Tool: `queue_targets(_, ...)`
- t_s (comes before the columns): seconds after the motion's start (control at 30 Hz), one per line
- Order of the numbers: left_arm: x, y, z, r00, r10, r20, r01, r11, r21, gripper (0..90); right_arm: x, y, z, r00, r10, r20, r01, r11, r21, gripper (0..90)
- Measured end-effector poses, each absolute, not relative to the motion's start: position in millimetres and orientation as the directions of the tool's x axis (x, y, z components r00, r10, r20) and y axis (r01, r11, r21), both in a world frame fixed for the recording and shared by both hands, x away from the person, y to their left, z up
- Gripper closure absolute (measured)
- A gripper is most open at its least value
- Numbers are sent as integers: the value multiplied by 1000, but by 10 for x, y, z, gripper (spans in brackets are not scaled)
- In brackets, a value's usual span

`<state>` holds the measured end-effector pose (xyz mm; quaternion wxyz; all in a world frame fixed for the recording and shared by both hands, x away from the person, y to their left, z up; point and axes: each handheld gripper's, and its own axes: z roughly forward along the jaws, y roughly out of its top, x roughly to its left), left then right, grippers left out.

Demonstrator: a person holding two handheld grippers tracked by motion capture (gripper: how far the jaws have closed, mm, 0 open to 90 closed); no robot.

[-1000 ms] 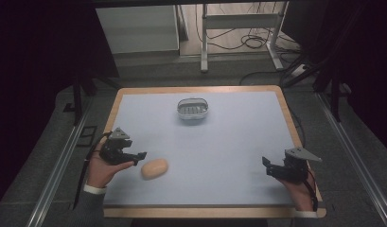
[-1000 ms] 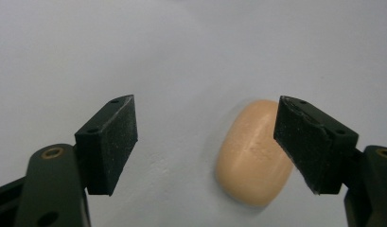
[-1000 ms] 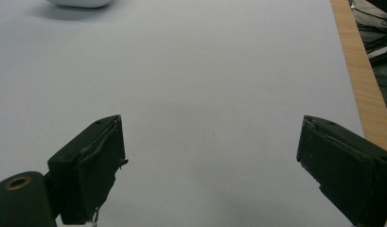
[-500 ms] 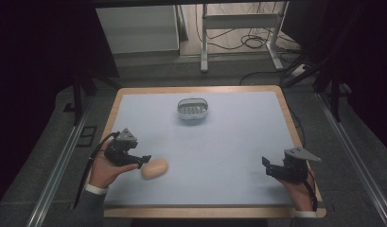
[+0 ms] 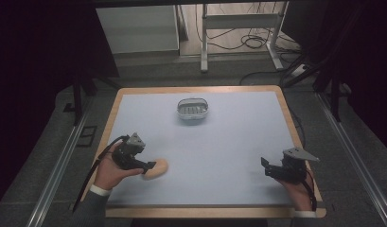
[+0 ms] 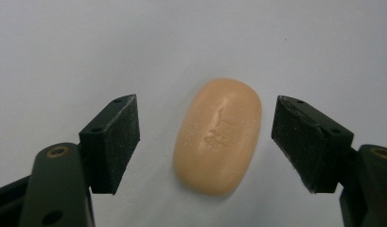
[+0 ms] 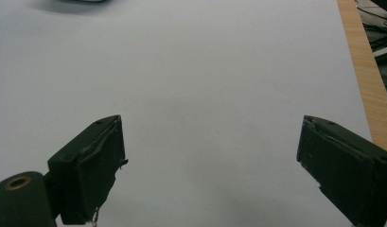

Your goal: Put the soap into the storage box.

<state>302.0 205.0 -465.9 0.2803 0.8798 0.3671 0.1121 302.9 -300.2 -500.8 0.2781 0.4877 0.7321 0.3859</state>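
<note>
Left gripper view: a peach-coloured bar of soap (image 6: pixel 218 136) is seen lying flat on the pale worktop (image 6: pixel 63 42), between the two black jaws of the left gripper (image 6: pixel 205 142). The jaws are spread wide, with a clear gap on each side of the bar, so nothing is held yet. The long axis of the soap runs roughly along the line of the jaws, and the pads (image 6: pixel 116 142) are set to close across its narrower width.

From the high view, the soap (image 5: pixel 155 169) is placed near the front left corner of the worktop (image 5: pixel 238 142), just beside the left gripper (image 5: pixel 148 166), which is carried low by a hand (image 5: pixel 110 171) reaching in from the front edge with the forearm angled inward. A small metal soap dish (image 5: pixel 193 109) stands near the middle of the far edge, well apart from the bar.

The work is judged to be at its very start: the approach to the soap looks complete, while the grasp, the lift and any carry toward the dish are not yet done.

The right gripper (image 5: pixel 271 168) is held near the front right corner, pointed toward the middle of the worktop. In the right gripper view its jaws are spread wide over bare surface, with nothing between them, and the wooden border (image 7: pixel 366 71) is seen at the right.
</note>
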Motion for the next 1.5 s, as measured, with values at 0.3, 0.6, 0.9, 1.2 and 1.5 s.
queue_targets(0.3, 3038, 1949, -4785, 728, 685, -13, 586, -612, 531, 238, 3032, -2997, -5017, -372, 928, -36, 502, 233, 833, 84)
queue_targets(0.6, 3091, 1845, -4932, 750, 661, -18, 592, -659, 464, 236, 3040, -2985, -5039, -374, 926, -41, 509, 242, 826, 84)
queue_targets(0.9, 3165, 1813, -5068, 758, 651, -29, 603, -683, 412, 251, 3046, -2984, -5052, -375, 926, -45, 512, 247, 823, 84)
queue_targets(1.2, 3216, 1783, -5157, 761, 648, -30, 608, -695, 383, 244, 3052, -2977, -5063, -376, 925, -50, 513, 253, 820, 84)
queue_targets(1.5, 3226, 1781, -5174, 771, 636, -40, 600, -702, 384, 288, 3056, -2985, -5071, -369, 928, -47, 518, 248, 818, 84)
